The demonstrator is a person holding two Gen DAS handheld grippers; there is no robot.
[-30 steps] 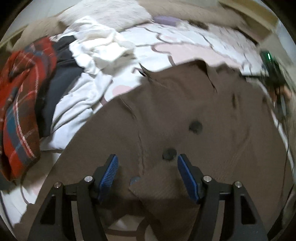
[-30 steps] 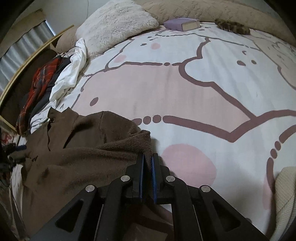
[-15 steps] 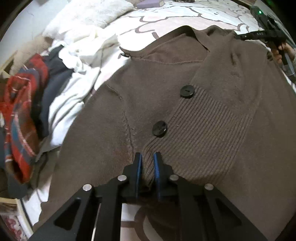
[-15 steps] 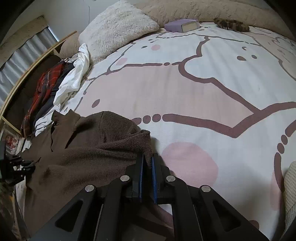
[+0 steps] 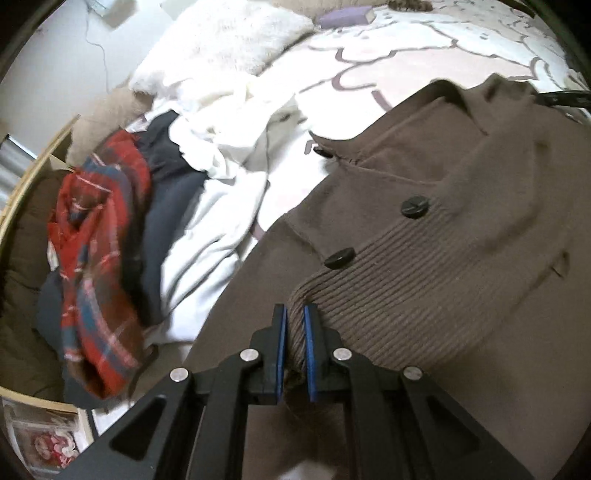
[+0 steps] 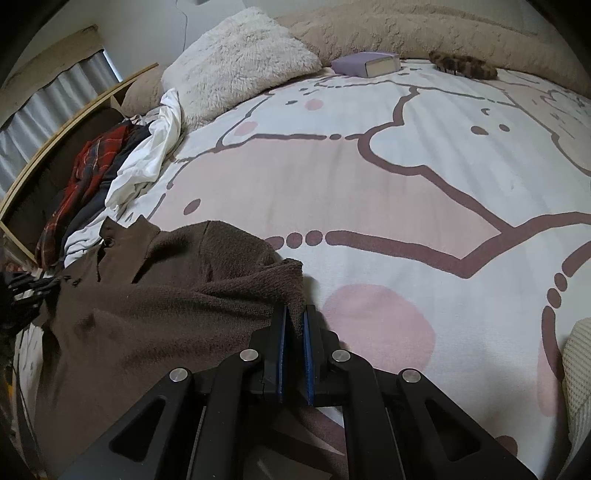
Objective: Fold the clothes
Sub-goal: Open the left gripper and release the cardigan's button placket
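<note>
Home bedroom. Bed with cartoon-print cover (image 6: 369, 192) fills view. Fluffy white pillow (image 6: 240, 74) at 11 o'clock, beige blanket (image 6: 406, 26) along 12 o'clock, purple book (image 6: 365, 62) lying on bed beside it. Pile of clothes (image 5: 122, 221) at 9 o'clock by wooden frame (image 6: 66, 125); curtain (image 6: 44, 96) behind frame.

Both wrist cameras are looking steeply down along their tongs, close over the cardigan (image 5: 443, 288) on the bed (image 6: 406, 177); both are sharing the clothes pile (image 5: 110, 258) and pillow (image 6: 240, 81) at upper left.
</note>
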